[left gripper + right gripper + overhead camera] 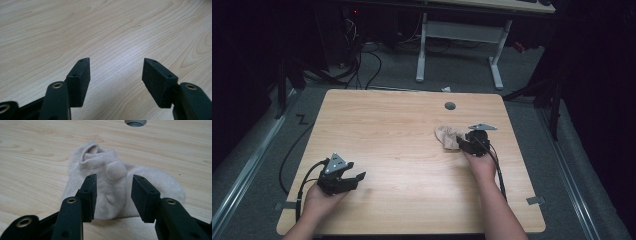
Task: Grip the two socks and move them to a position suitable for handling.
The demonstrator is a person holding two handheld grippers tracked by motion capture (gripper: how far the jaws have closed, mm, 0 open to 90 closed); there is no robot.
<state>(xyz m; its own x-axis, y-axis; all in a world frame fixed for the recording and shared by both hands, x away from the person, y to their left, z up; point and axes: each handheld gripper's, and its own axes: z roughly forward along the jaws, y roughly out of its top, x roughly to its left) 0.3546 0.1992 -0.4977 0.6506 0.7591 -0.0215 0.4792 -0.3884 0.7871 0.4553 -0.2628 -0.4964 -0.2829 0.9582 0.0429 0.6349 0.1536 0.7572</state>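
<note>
Toward the table's [402, 130] right edge, below its grey cable hole [450, 105], a beige sock [117, 185] lies crumpled between the spread jaws of the right gripper [113, 195], unpinched, while the left gripper [116, 75] gapes over bare wood near the front-left corner.

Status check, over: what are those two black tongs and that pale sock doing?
Left tongs open over bare wood. Right tongs open, astride the beige knitted sock, not gripping. Nothing in the way.
</note>
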